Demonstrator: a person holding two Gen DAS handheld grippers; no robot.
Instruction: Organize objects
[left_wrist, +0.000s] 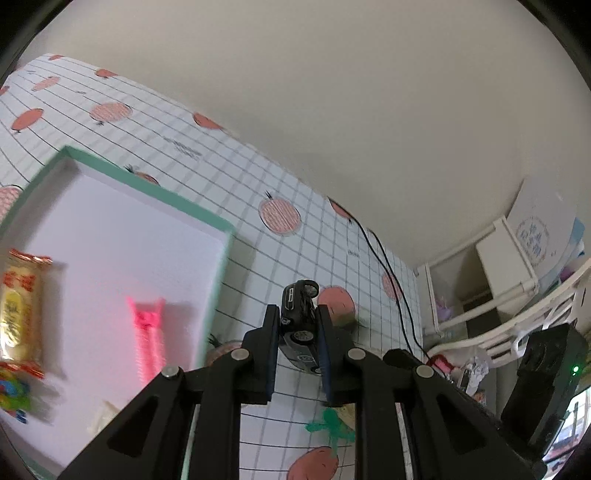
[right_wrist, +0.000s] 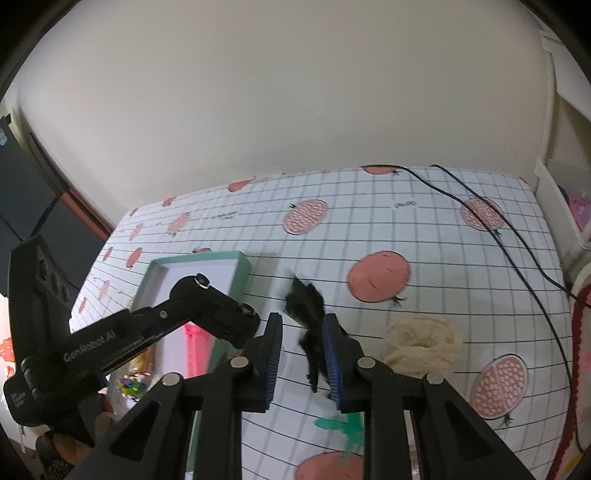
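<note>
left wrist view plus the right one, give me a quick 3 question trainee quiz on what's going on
1. True or false: the left gripper is shut on a toy car.
2. Which item lies inside the green-rimmed box?
A. cream yarn bundle
B. pink clip
C. black cable
3. Fill in: the right gripper has a black ____ tuft between its fingers.

Key:
1. True. The car sits nose-up between the pads.
2. B. The pink clip lies in the box; the cream yarn bundle and black cable are out on the tablecloth.
3. Furry.
</note>
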